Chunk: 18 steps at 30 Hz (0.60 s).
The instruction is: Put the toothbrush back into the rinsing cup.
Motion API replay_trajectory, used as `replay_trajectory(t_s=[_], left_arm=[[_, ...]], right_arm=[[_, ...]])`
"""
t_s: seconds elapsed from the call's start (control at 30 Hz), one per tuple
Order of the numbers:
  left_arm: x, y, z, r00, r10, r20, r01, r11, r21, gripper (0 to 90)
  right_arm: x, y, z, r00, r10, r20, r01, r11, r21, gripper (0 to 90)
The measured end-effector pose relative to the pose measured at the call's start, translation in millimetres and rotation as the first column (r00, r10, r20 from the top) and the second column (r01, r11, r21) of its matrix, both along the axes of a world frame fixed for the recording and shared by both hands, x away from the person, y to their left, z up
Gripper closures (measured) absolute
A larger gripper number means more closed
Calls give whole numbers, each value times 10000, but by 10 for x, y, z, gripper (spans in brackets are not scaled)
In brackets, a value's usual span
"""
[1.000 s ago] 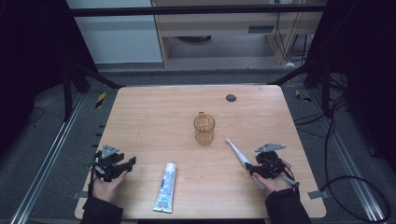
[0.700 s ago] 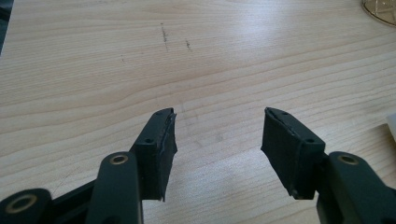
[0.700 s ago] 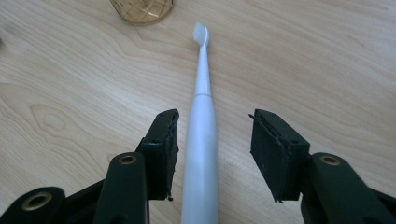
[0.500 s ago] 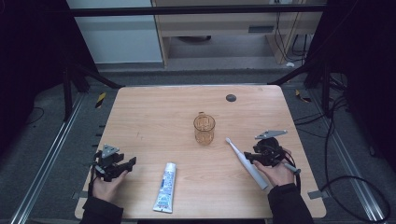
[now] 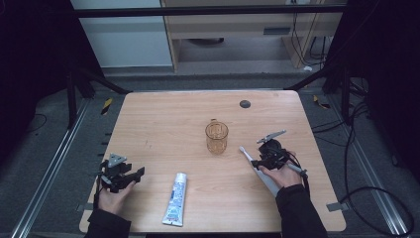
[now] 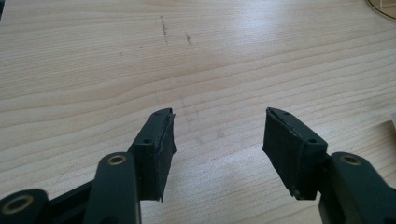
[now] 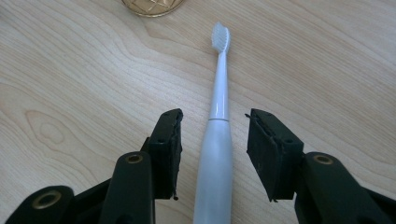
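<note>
A white toothbrush lies on the wooden table right of centre, its head pointing toward a clear amber cup. My right gripper straddles its handle. In the right gripper view the handle runs between the jaws of the right gripper with a gap on each side. The jaws have just been closing around it, and the pads do not touch it. My left gripper rests at the near left, open, with bare wood between the jaws of the left gripper.
A white toothpaste tube lies near the front edge between the two hands. A small black disc sits at the far side of the table. The cup's base shows just beyond the brush head.
My right hand has moved forward along the toothbrush handle toward its head and lifted a little. The toothbrush, the cup, the tube and my left hand have stayed put.
</note>
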<state>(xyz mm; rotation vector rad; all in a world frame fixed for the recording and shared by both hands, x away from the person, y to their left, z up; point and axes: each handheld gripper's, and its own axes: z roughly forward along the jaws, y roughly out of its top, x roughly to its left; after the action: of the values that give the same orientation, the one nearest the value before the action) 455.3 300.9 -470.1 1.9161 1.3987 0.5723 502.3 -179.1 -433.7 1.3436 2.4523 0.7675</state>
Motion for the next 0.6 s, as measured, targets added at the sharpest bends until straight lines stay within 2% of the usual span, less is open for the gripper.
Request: replay_trajectory(t_s=[0.23, 0.6], left_arm=[[-1, 0, -1, 10000, -40, -34, 40, 10000, 30, 422], [3, -3, -7, 10000, -50, -67, 50, 10000, 51, 422]], right_arm=[[63, 19, -93, 9991, 90, -419, -107, 9991, -417, 554], [102, 20, -214, 9959, 26, -909, -82, 9981, -611, 561]])
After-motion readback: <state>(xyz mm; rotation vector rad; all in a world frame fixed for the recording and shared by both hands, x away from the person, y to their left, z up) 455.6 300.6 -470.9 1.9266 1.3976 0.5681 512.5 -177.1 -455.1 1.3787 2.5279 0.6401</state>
